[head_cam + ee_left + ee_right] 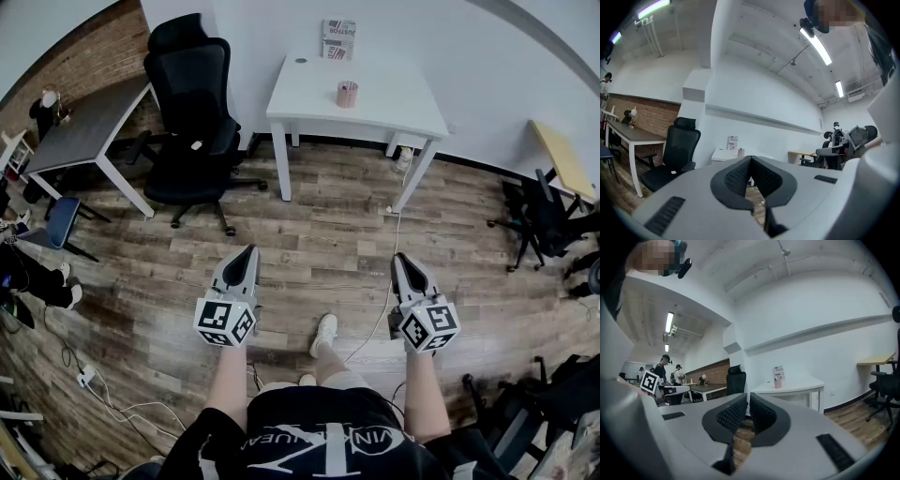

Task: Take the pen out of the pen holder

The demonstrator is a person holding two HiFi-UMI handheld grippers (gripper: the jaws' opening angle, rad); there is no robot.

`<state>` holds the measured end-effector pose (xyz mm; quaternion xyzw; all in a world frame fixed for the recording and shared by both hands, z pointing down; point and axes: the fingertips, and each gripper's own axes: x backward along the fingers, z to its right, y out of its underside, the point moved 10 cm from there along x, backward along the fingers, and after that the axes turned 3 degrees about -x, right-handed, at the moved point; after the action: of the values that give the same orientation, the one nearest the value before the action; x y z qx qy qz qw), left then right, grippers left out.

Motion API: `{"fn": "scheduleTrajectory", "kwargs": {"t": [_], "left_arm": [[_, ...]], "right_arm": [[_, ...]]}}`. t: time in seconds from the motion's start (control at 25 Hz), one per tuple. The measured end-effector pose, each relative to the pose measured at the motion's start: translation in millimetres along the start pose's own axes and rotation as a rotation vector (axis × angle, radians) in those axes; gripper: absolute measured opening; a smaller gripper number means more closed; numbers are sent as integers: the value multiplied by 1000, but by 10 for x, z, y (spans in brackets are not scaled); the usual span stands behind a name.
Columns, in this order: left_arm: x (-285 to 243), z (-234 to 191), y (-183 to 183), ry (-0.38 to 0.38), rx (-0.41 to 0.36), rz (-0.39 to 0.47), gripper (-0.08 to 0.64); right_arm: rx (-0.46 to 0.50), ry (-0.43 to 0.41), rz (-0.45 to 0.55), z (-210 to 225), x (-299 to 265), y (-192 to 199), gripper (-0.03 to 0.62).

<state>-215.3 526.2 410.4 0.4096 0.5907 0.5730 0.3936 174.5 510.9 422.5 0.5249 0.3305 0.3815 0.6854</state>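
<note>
A small pink pen holder (347,94) stands on the white table (309,89) against the far wall. A pen in it is too small to make out. In the left gripper view the pen holder (740,151) shows far off, just above the jaws. The right gripper view has the pen holder (778,384) on the table, right of the jaws. My left gripper (248,253) and right gripper (400,258) are held level over the wooden floor, well short of the table. Both are shut with nothing between the jaws.
A printed stand-up card (338,39) leans on the wall behind the holder. A black office chair (192,122) stands left of the table beside a grey desk (84,127). A white cable (389,281) runs across the floor. More chairs (544,220) and a yellow table (562,155) are at the right.
</note>
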Motion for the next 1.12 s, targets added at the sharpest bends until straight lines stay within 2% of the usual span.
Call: {"fn": "scheduleTrajectory", "kwargs": {"t": [0.4,1.12], "left_arm": [[-751,-335,43,-4,-12,-22,14],[-1871,-768,71,-51,16,-48,14]], "right_arm": [[-15,-6,-28,347,-774,40,37],[-2,-44,-65,953,-1927,-202,38]]}}
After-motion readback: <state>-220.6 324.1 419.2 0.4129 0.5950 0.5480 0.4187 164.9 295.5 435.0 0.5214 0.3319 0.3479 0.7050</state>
